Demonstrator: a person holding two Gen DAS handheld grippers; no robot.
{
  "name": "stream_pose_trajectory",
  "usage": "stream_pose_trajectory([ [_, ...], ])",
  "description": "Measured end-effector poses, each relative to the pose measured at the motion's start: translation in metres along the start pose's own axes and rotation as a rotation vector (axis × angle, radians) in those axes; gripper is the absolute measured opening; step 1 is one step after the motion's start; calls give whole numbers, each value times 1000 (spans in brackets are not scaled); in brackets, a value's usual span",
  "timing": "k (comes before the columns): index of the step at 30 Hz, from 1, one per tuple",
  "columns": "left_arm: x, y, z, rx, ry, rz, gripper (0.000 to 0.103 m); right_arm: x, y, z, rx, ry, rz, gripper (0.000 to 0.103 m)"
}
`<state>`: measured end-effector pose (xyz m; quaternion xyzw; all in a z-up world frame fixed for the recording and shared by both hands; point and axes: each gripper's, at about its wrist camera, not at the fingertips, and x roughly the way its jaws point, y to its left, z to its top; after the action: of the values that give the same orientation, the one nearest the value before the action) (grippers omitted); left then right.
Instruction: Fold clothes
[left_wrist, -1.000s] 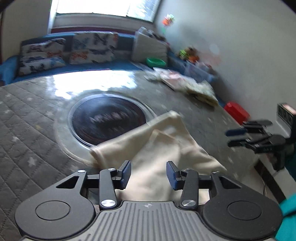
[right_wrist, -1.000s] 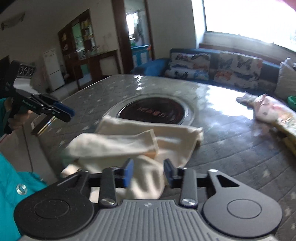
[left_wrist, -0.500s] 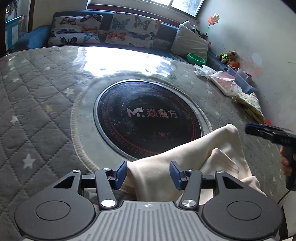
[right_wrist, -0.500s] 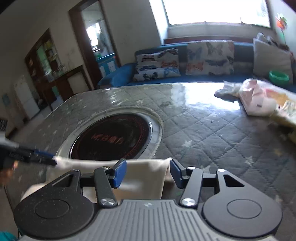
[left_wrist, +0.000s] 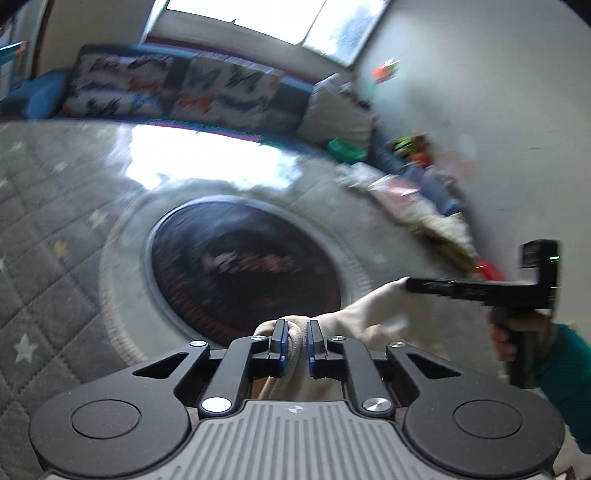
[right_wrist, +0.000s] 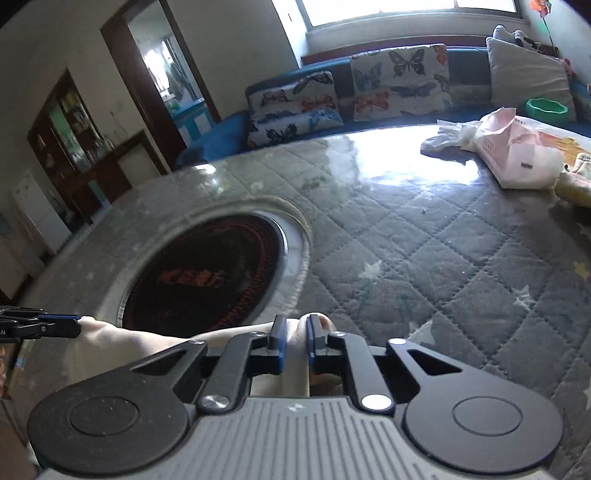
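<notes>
Our left gripper (left_wrist: 295, 341) had just closed, fingers (left_wrist: 279, 343) clenched on one edge of the cream garment (left_wrist: 369, 317), stretched over the quilted tabletop (right_wrist: 424, 258) beside the dark round hotplate (right_wrist: 207, 277); our right gripper (right_wrist: 294, 341) had likewise just pinched its other edge.

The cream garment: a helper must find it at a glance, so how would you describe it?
On the quilted grey table, look at the near side of the round black hob. The cream garment lies there, pinched by both the left gripper and right gripper; it is plain, unlike the pink bag far across.
</notes>
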<state>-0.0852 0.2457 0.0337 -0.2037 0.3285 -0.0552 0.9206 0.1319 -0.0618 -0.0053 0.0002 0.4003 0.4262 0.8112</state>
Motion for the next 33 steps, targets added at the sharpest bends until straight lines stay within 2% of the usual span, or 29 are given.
stream_pose_trajectory([
  [3,-18,-21,-9,101,-12,-81,11,-21,5,-6,-32,-12,39,8],
  [7,-29,-50,-39,301,61,-164,11,-48,15,-25,-140,22,59,8],
  [11,-22,-62,-70,358,210,-245,10,-59,20,-50,-249,120,7,8],
  [15,-19,-66,-86,403,282,-242,11,-63,18,-66,-295,188,-32,8],
  [17,-29,-62,-81,374,244,-247,13,-66,18,-66,-297,187,-35,10],
  [19,-44,-51,-67,306,166,-237,18,-69,15,-63,-293,182,-34,12],
  [21,-52,-38,-54,217,96,-188,30,-73,13,-59,-283,167,-37,19],
  [22,-54,-31,-48,164,68,-164,41,-75,11,-58,-277,160,-38,21],
  [23,-55,-23,-43,108,52,-147,47,-77,10,-56,-269,148,-40,22],
  [25,-48,-12,-38,18,60,-131,47,-80,5,-50,-237,125,-37,26],
  [27,-38,-4,-34,-56,77,-117,51,-79,-2,-44,-185,99,-36,35],
  [28,-32,-2,-34,-82,93,-110,58,-79,-6,-40,-157,86,-35,35],
  [33,-5,10,-33,-186,161,-87,59,-66,-27,-26,5,52,-1,35],
])
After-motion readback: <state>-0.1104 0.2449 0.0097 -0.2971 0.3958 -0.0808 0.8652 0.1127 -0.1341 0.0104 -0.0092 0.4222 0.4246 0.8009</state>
